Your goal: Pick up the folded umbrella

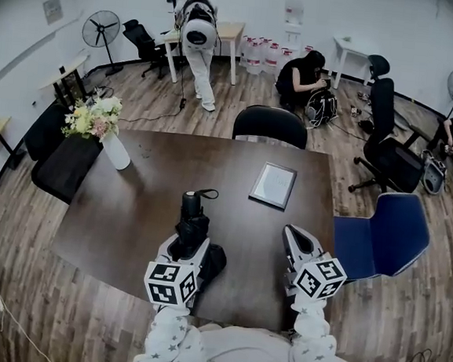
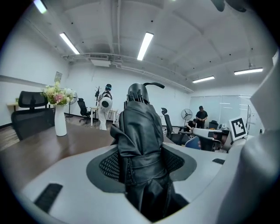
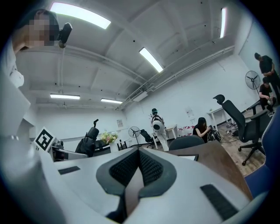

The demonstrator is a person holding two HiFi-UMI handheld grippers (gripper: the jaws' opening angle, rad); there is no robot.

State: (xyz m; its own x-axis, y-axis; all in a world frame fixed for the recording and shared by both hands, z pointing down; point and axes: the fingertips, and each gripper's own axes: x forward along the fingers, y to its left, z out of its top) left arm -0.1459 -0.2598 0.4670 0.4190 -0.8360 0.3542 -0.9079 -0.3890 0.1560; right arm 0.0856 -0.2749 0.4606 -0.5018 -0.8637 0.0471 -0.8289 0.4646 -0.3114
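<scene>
The folded black umbrella point(image 1: 193, 213) is held above the dark wooden table point(image 1: 129, 215), its handle end with a wrist strap pointing away from me. My left gripper point(image 1: 192, 243) is shut on its middle. In the left gripper view the umbrella point(image 2: 140, 135) stands up between the two mesh pads point(image 2: 111, 165), which press its fabric from both sides. My right gripper point(image 1: 296, 239) hovers over the table's right part, apart from the umbrella. Its pads point(image 3: 151, 166) meet with nothing between them. The right gripper view shows the umbrella point(image 3: 89, 141) off to the left.
A white vase of flowers point(image 1: 105, 130) stands at the table's far left corner. A framed sheet point(image 1: 273, 185) lies flat right of centre. A black chair point(image 1: 270, 125) stands behind the table, another at the left point(image 1: 64, 166), a blue chair point(image 1: 385, 236) at the right. People are in the background.
</scene>
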